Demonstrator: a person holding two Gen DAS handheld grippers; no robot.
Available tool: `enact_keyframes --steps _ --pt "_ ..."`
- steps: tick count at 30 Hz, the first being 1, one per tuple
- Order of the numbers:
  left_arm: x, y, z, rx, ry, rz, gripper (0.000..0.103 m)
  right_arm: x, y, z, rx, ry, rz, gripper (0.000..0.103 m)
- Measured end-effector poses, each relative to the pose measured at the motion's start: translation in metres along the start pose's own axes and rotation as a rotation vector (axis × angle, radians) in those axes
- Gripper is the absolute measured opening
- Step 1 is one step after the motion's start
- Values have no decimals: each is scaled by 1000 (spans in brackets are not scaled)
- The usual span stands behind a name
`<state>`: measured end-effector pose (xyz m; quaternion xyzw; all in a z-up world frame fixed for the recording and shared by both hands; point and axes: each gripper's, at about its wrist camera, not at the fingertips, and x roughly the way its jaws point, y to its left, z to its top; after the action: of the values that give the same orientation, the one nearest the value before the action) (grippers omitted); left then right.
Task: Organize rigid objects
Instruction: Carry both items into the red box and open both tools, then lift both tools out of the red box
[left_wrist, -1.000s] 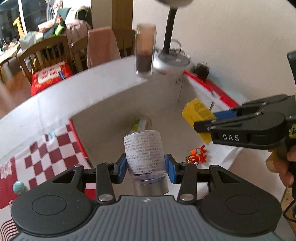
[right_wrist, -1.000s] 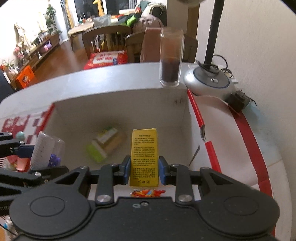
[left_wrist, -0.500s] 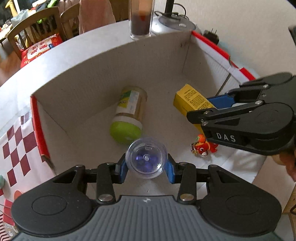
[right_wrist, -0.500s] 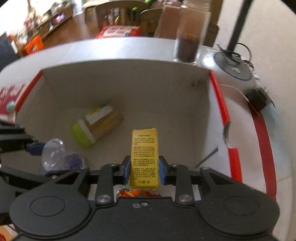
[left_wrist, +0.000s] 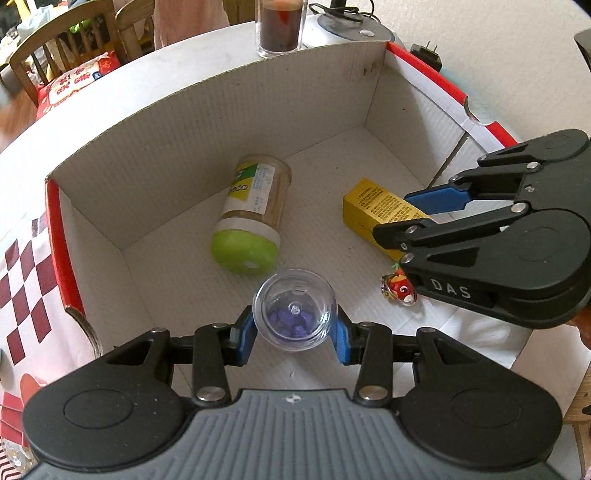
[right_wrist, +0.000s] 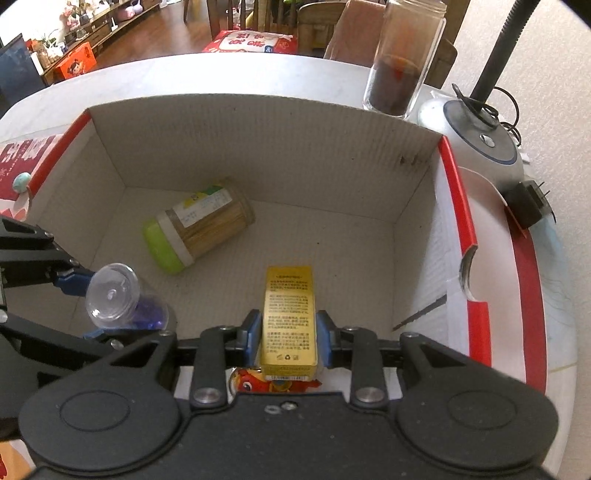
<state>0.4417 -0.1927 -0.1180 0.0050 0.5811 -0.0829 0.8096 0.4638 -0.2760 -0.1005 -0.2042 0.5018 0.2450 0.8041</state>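
White corrugated cardboard is forming the open box (left_wrist: 207, 122) that is filling both views, its rim edged in red and its walls standing on the pale counter (right_wrist: 122, 77). In the left wrist view the left gripper (left_wrist: 293, 334) is pointing steeply down into the box, its blue-padded jaws pinching a clear plastic vial (left_wrist: 294, 310) seen end-on at lower centre, purple bits lying inside it. In the right wrist view the same vial (right_wrist: 118, 297) is showing at lower left, tilted, just above the box floor.

The right gripper (right_wrist: 290, 334) is reaching into the box as well, its jaws pressing on the two long sides of a yellow carton (right_wrist: 290, 321) at lower centre of its view; the carton's far end is lying close to the floor, though contact cannot be told. In the left wrist view that carton (left_wrist: 373, 206) is sitting at centre right, with the right gripper coming in from the right edge.

A jar with a green lid (left_wrist: 251, 218) is lying on its side on the box floor, centre of the frame, apart from both held things. A small red and orange toy figure (left_wrist: 399, 290) is resting on the floor just under the right gripper. Beyond the far wall, a tall glass of dark contents (right_wrist: 402, 62) is standing on the counter at upper right, beside a round lamp base (right_wrist: 480, 136).
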Motion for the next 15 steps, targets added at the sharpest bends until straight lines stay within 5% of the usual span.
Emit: enact_keyframes --steps 6,15 --pt "-6 0 0 -11 -29 2 54 -8 -6 -4 34 -32 8 37" --pt "-29 -1 -9 -36 -96 -13 56 -27 -6 -9 41 -74 40 50"
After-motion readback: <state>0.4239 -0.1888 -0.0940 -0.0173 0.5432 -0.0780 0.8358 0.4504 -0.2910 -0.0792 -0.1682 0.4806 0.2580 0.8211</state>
